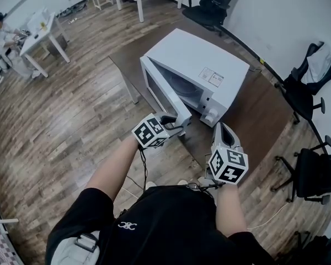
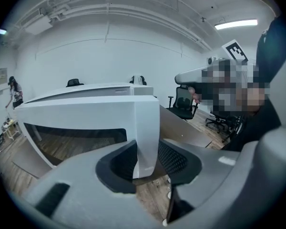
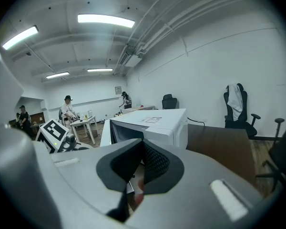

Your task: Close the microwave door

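A white microwave (image 1: 201, 65) stands on a brown table (image 1: 259, 109), and its door (image 1: 163, 90) hangs open toward me on the left. My left gripper (image 1: 174, 120) holds the door's free edge. In the left gripper view the door (image 2: 86, 113) runs between the jaws, and the left gripper (image 2: 147, 163) has a pad against each face. My right gripper (image 1: 223, 130) hovers over the table in front of the microwave's control side, apart from it. In the right gripper view the right gripper (image 3: 142, 163) has its pads together with nothing held, and the microwave (image 3: 155, 120) sits just ahead.
Black office chairs stand at the right (image 1: 309, 79), lower right (image 1: 314, 173) and behind the table (image 1: 212, 4). White tables (image 1: 41, 35) stand on the wood floor at the far left, with a person (image 1: 0, 32) beside them. The table's front edge is near my body.
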`<state>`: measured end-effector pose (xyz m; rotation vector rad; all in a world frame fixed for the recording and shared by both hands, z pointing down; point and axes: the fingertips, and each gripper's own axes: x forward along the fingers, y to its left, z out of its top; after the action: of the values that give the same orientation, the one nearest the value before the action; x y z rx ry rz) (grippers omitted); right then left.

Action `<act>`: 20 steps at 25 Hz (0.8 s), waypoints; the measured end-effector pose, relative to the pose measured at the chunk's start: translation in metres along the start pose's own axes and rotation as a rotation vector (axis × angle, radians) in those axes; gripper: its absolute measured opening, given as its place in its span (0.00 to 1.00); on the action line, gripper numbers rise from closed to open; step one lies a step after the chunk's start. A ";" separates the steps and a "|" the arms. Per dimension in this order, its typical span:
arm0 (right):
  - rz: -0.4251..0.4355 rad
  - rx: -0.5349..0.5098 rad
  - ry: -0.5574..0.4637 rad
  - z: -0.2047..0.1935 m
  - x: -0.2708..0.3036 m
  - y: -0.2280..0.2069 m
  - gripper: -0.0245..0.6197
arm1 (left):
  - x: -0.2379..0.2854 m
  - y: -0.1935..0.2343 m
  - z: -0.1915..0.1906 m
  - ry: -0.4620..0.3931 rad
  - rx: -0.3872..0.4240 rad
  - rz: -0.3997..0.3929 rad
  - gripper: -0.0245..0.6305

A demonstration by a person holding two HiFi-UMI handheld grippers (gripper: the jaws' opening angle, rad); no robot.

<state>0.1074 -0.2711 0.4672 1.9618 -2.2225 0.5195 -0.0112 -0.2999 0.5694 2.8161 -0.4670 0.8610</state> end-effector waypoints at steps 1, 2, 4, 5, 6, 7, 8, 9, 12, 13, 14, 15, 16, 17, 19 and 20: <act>-0.002 0.002 0.000 0.000 -0.001 -0.003 0.04 | 0.004 0.001 0.003 -0.001 -0.002 0.004 0.26; -0.004 0.003 -0.001 0.000 -0.001 -0.005 0.04 | 0.007 0.002 0.006 -0.003 -0.007 0.007 0.26; -0.007 0.006 -0.003 0.001 0.000 -0.011 0.04 | 0.015 0.005 0.011 -0.011 -0.021 0.014 0.26; -0.008 0.008 -0.004 0.001 0.001 -0.014 0.04 | 0.019 0.006 0.013 -0.014 -0.027 0.018 0.26; -0.009 0.011 -0.006 0.002 0.002 -0.016 0.04 | 0.023 0.007 0.016 -0.017 -0.031 0.023 0.26; -0.009 0.013 -0.009 0.004 0.002 -0.019 0.04 | 0.027 0.009 0.018 -0.020 -0.035 0.027 0.25; -0.009 0.014 -0.015 0.006 0.003 -0.021 0.04 | 0.030 0.010 0.021 -0.024 -0.039 0.032 0.25; -0.008 0.014 -0.020 0.009 0.004 -0.022 0.04 | 0.033 0.011 0.024 -0.029 -0.042 0.036 0.25; -0.007 0.015 -0.032 0.015 0.007 -0.027 0.04 | 0.042 0.015 0.031 -0.039 -0.049 0.047 0.25; -0.006 0.015 -0.034 0.017 0.009 -0.029 0.04 | 0.045 0.017 0.033 -0.041 -0.053 0.049 0.25; -0.005 0.016 -0.035 0.018 0.010 -0.030 0.04 | 0.048 0.018 0.035 -0.042 -0.057 0.052 0.25; -0.004 0.017 -0.037 0.020 0.012 -0.032 0.04 | 0.051 0.019 0.037 -0.042 -0.060 0.055 0.25; -0.004 0.019 -0.038 0.021 0.013 -0.034 0.04 | 0.054 0.021 0.040 -0.043 -0.062 0.058 0.25; -0.005 0.020 -0.040 0.022 0.015 -0.036 0.04 | 0.057 0.022 0.042 -0.044 -0.064 0.060 0.25; -0.006 0.022 -0.042 0.024 0.018 -0.040 0.04 | 0.063 0.025 0.047 -0.048 -0.067 0.063 0.25; -0.006 0.022 -0.042 0.025 0.020 -0.042 0.04 | 0.066 0.027 0.049 -0.050 -0.069 0.065 0.25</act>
<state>0.1490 -0.3026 0.4576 2.0080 -2.2442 0.5079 0.0566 -0.3530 0.5680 2.7787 -0.5866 0.7731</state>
